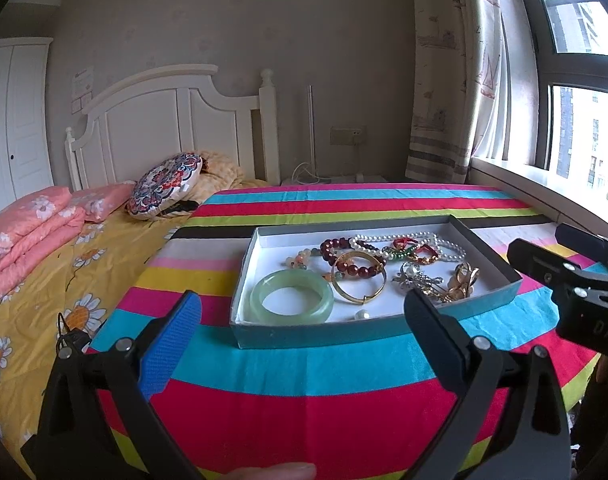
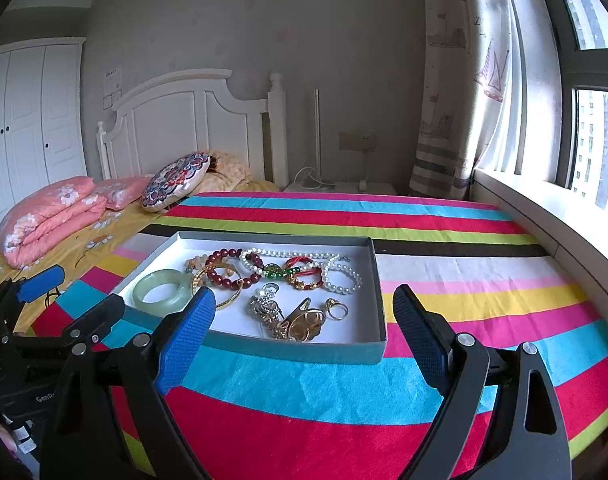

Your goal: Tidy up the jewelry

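A: Jewelry sits piled in one shallow box [image 1: 384, 326], straight ahead of the left claw [image 1: 301, 316] and just past its fingertips.

B: And the right claw [image 2: 304, 322]?

A: It hangs over the near rim of the same box [image 2: 299, 350], its fingers spread wide with nothing between them. The left claw is spread wide too, and empty.

B: Why is everything in the box?

A: My guess: the low walls keep loose pieces from rolling across the striped cloth [image 1: 304, 364] on the counter. A single pearl [image 1: 362, 314] lies loose by the near wall. The green bangle [image 1: 291, 297] lies flat in the corner nearest the left claw, and the gold bangle [image 1: 359, 282] overlaps the dark red bead bracelet [image 1: 354, 260] just beyond it.

B: Tidy or not?

A: The strands at the far side, the pearl necklace [image 2: 340, 276] among them, tangle together. The brooches [image 2: 287, 316] and a ring [image 2: 336, 309] cluster in front of the right claw. Pieces gathered in a box fit either a heap awaiting sorting or a finished collection.

B: Any writing?

A: "DAS" shows on the right claw's body in the left view, cut off at the edge. "GenR" shows on the left claw's body in the right view, also cut off.
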The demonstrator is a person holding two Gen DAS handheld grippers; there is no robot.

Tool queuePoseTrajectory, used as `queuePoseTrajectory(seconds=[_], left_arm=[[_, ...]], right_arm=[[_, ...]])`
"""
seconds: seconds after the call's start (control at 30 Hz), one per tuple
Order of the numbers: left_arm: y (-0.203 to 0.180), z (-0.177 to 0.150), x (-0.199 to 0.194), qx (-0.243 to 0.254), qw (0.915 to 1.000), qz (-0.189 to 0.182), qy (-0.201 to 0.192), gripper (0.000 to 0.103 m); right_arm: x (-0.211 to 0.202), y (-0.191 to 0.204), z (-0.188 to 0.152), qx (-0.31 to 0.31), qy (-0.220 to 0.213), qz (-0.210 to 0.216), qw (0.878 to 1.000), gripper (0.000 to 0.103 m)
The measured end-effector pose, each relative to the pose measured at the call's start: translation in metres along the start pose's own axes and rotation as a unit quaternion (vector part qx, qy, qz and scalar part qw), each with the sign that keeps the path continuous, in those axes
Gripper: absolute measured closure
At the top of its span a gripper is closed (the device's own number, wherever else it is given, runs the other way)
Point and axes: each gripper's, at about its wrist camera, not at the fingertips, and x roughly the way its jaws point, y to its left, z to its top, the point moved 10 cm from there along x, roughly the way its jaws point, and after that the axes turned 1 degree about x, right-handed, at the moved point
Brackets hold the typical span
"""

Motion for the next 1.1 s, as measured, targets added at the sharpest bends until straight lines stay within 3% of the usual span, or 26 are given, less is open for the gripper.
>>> queuePoseTrajectory(seconds=[1.1], left_arm=[[-0.0041,-0.0054,0.0030,-0.001,1.0000,-0.004,0.002,0.003]], right_arm=[[-0.0002,-0.0015,0.0000,0.000,0.000,-0.001,1.000,0.017]])
